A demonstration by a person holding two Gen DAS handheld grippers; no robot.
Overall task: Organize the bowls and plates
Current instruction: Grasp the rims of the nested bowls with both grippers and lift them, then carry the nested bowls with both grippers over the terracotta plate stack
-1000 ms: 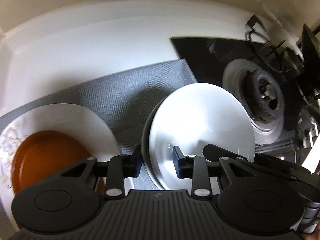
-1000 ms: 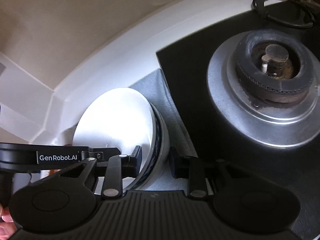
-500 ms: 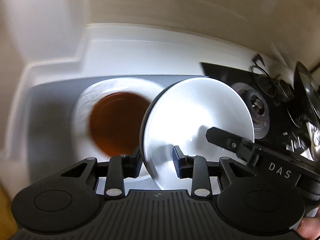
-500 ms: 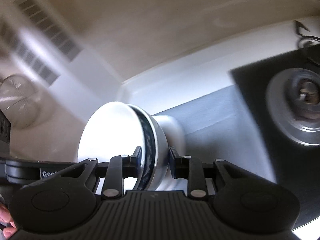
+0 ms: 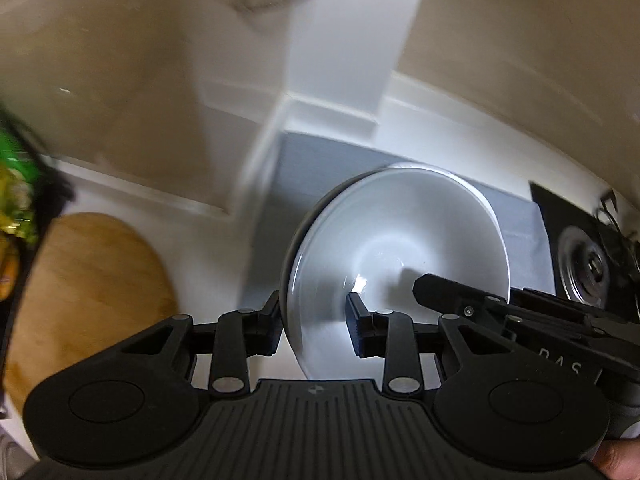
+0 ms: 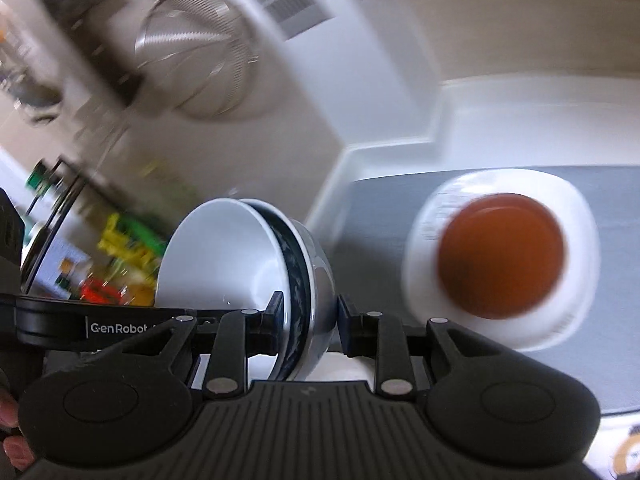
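Both grippers hold a stack of nested bowls in the air by opposite rims. In the left wrist view my left gripper (image 5: 314, 320) is shut on the rim of the white bowl stack (image 5: 400, 248), and the right gripper's body enters from the right. In the right wrist view my right gripper (image 6: 308, 318) is shut on the far rim of the bowl stack (image 6: 224, 256), which shows a white inner bowl and a dark blue patterned outer one. A brown plate (image 6: 502, 254) lies on a white plate (image 6: 576, 216) on the grey mat (image 6: 372, 216).
A wooden board (image 5: 88, 288) lies on the white counter at left. A gas burner (image 5: 588, 268) sits at far right. A metal strainer (image 6: 196, 48) hangs on the wall. A rack with colourful packets (image 6: 116, 256) stands at left. A white wall corner juts behind the mat.
Both grippers have lifted the bowl stack off the mat and swung it left, away from the stove. The brown and white plates stayed on the mat.
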